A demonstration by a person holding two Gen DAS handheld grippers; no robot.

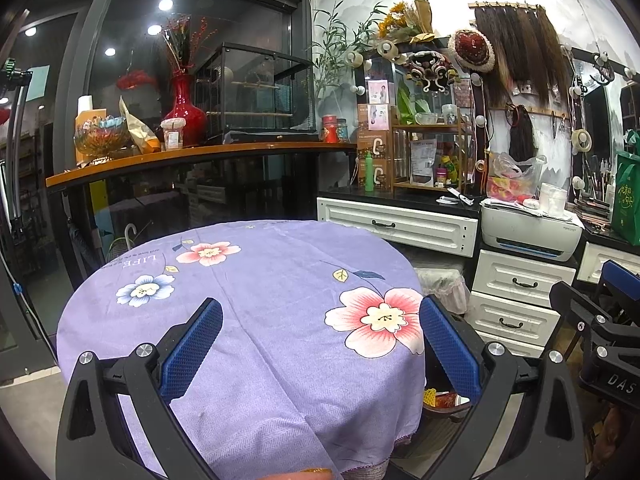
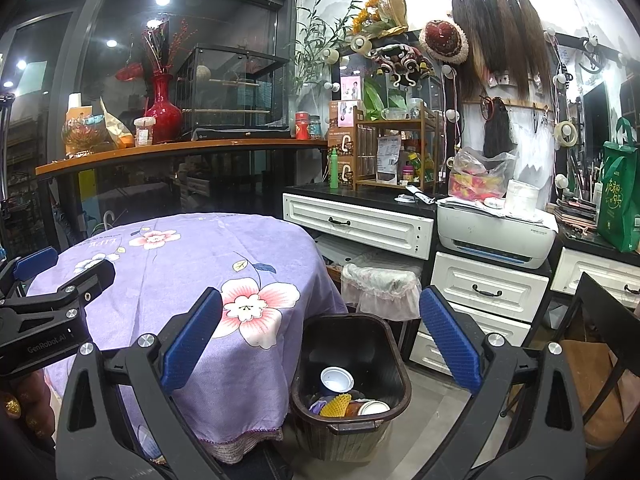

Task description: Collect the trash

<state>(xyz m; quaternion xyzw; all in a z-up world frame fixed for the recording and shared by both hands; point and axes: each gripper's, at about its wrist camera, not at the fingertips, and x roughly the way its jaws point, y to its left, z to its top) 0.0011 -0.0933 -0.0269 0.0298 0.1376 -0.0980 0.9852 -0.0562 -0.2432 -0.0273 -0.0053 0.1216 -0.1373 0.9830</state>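
Note:
A round table under a purple flowered cloth [image 1: 256, 312] fills the left wrist view, with no loose item on it. My left gripper [image 1: 320, 344] hangs open over its near half, nothing between the blue pads. In the right wrist view my right gripper [image 2: 320, 336] is open above a dark trash bin [image 2: 384, 344] on the floor beside the table [image 2: 192, 264]. The bin holds a white-lidded cup [image 2: 337, 379], a yellow foam net [image 2: 335, 406], another lid [image 2: 374, 407] and other scraps. The left gripper [image 2: 44, 292] shows at the left edge there; the right gripper [image 1: 600, 320] shows at the right edge of the left wrist view.
White drawers [image 2: 488, 292] and a printer [image 2: 496, 236] stand behind the bin. A second bin with a lace-trimmed liner [image 2: 380, 284] sits under the counter. A dark chair [image 2: 596, 352] is at the right. A wooden shelf [image 1: 192, 152] with a red vase [image 1: 184, 108] runs behind the table.

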